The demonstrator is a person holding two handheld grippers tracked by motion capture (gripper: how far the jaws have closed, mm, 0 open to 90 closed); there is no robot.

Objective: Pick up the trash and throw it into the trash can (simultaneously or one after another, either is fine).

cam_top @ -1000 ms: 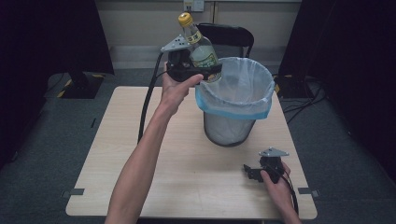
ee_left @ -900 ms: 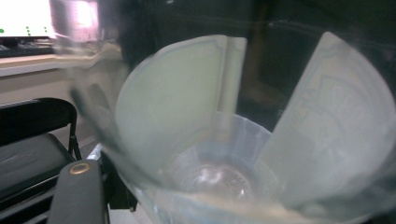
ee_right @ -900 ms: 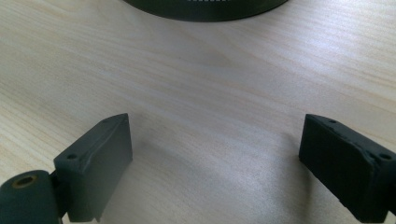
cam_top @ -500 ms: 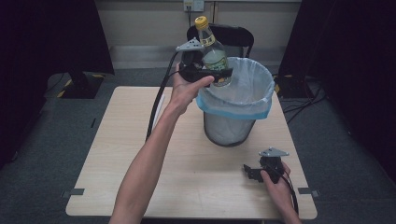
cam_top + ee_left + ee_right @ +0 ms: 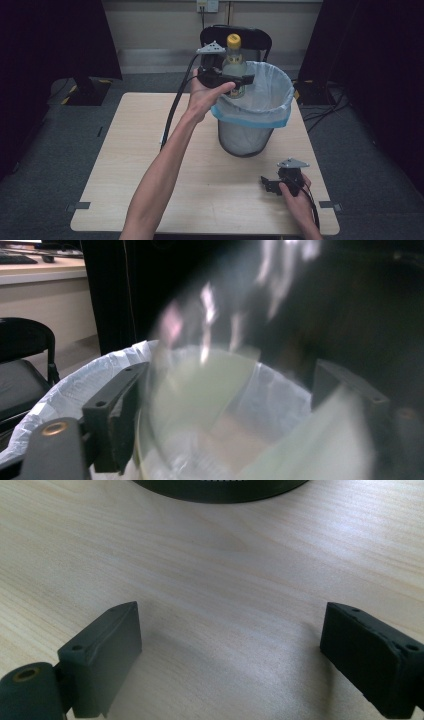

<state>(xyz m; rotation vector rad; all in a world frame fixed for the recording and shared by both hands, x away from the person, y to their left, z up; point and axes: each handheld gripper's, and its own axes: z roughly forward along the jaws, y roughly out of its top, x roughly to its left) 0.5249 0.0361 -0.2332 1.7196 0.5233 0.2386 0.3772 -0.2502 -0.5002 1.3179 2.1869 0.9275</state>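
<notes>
Holding a bottle over the bin – left gripper jaws just opening, right gripper wide on table.

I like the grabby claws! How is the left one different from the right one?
The left gripper is up over the bin with a bottle between its jaws, which have just been opening; the right gripper rests low on the table, jaws empty. Both are black and hand-held.

Clear plastic bottle with yellow cap and pale yellowish liquid, label on its body, stands about upright over the near-left rim of the bin. Bin is a dark mesh wastebasket lined with a white-and-blue bag, upright on the counter. In the left gripper view the bottle is a close blur.
</notes>
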